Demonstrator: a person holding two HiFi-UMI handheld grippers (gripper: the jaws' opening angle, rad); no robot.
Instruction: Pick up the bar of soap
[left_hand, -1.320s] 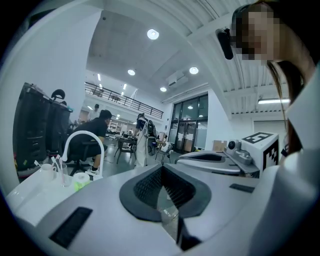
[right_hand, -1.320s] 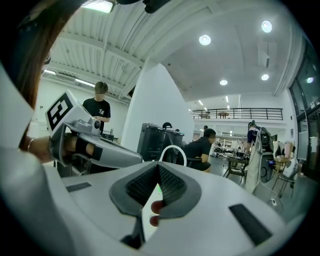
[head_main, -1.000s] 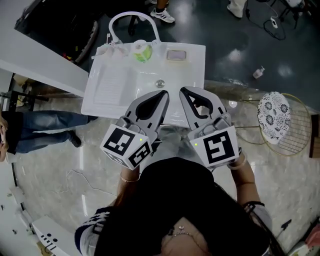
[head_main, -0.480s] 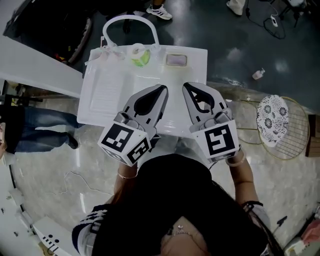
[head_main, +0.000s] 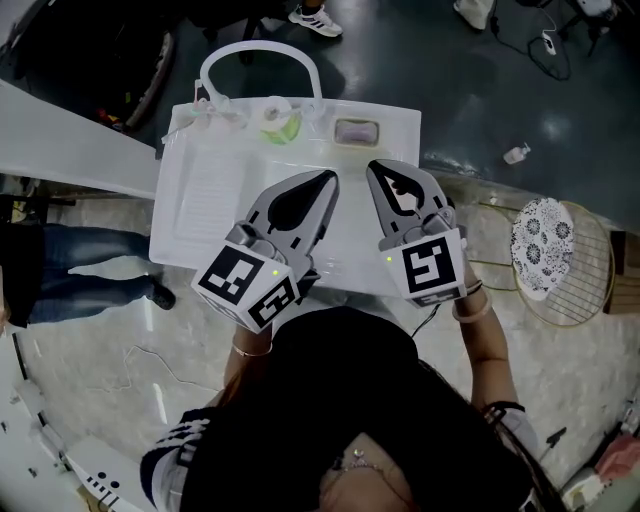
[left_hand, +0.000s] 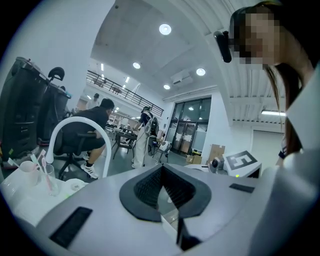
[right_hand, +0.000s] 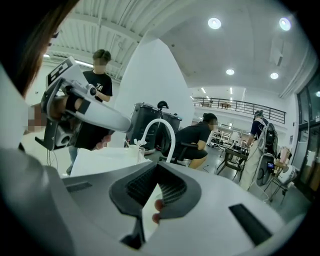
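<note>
The bar of soap (head_main: 354, 131) is a pale pinkish block in a small dish at the back right corner of the white sink (head_main: 195, 215). My left gripper (head_main: 328, 176) and right gripper (head_main: 376, 166) hover side by side over the basin, tips pointing at the sink's back edge. The soap lies a short way beyond the right gripper's tip and nothing touches it. Both grippers are shut and hold nothing; in the left gripper view (left_hand: 161, 168) and the right gripper view (right_hand: 156, 166) the ribbed pads meet at the tip.
A white arched faucet (head_main: 260, 52) rises at the sink's back, with a cup of toothbrushes (left_hand: 31, 172) and a green item (head_main: 283, 122) near it. A wire rack with a patterned cloth (head_main: 545, 240) stands right. A person in jeans (head_main: 70, 265) stands left; others sit behind.
Both grippers have come forward over the basin, closer to the sink's back edge and the soap dish. Their jaws have stayed shut.
</note>
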